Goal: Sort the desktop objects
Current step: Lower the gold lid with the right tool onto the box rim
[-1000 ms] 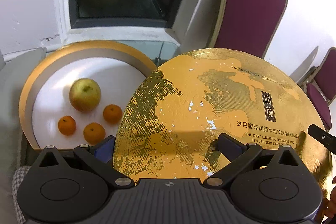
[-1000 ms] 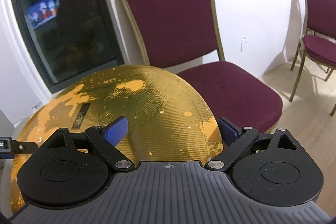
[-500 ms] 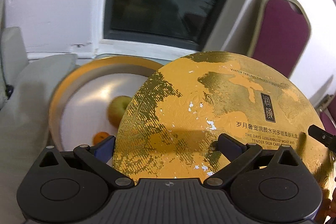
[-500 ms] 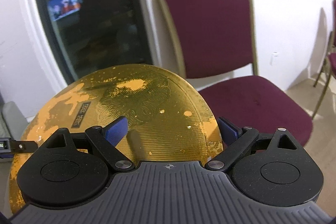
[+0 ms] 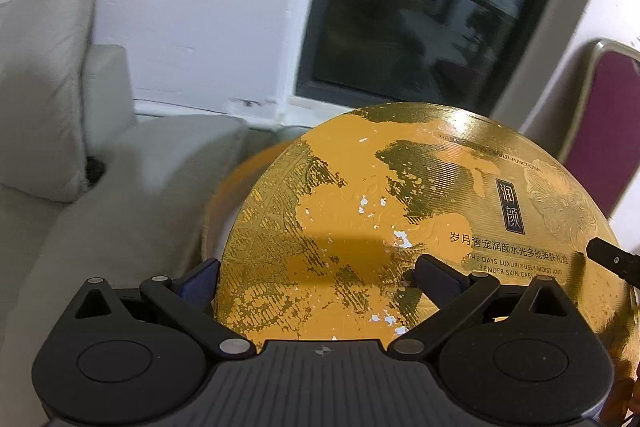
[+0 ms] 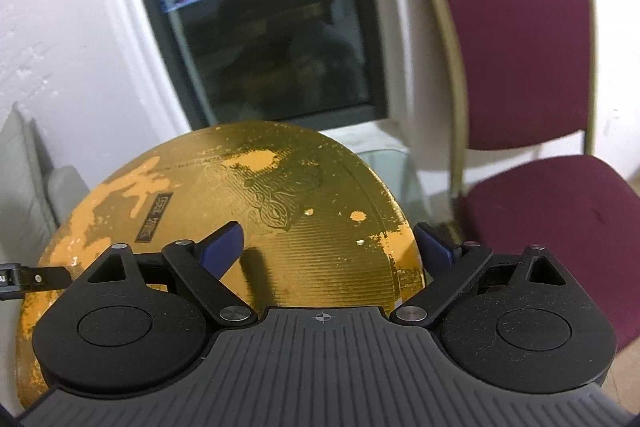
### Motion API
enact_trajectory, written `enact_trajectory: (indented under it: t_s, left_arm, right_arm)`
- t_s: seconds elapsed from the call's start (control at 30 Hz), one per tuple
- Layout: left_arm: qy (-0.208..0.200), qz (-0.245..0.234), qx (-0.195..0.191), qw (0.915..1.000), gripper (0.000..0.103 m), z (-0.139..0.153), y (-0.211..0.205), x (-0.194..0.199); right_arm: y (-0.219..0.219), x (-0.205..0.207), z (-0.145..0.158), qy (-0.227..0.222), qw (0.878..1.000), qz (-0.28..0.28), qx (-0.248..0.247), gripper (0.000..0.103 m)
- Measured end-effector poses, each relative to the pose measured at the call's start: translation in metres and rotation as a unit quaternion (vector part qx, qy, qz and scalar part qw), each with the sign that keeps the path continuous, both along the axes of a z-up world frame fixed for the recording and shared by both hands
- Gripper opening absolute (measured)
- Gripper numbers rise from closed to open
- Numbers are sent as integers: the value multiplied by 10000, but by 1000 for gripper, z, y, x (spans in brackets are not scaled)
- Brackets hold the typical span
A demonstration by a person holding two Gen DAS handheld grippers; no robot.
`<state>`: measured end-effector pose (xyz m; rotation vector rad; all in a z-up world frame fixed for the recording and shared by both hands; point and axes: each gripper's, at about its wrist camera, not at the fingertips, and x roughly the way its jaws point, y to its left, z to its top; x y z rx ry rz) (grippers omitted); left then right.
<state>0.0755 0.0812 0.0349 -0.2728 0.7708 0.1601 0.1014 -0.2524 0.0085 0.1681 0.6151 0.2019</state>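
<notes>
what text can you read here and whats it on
All on the gold lid, left wrist view:
"润颜" on the dark vertical label
"岁月奢宠润颜水光多能柔肤礼盒" below it
"THE DAYS LUXURIOUSLY MOIST AND"
"TENDER SKIN CARE", the rest hidden by the left gripper
"MULTI-FUNCTIONAL" along the top rim, with glare hiding the words before it
In the right wrist view the lid shows the same label and rim text, too blurred to read.
</notes>
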Motion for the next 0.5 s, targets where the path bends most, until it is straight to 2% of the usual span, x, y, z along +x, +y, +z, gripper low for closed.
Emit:
enact_trajectory:
  t_s: [0.23, 0.37, 0.5]
  left_arm:
    - [-237, 329, 30, 9992, 101, 5, 23, 3]
    - [-489, 370, 223, 9979, 101, 13, 30, 10]
    - [-577, 352, 328, 9972, 101, 13, 37, 23]
  right_arm:
    - [33, 32, -2, -264, 9991, 317, 20, 95]
    - [47, 49, 7, -492, 9976, 477, 86, 95]
    - [59, 64, 6, -497, 9973, 508, 158, 95]
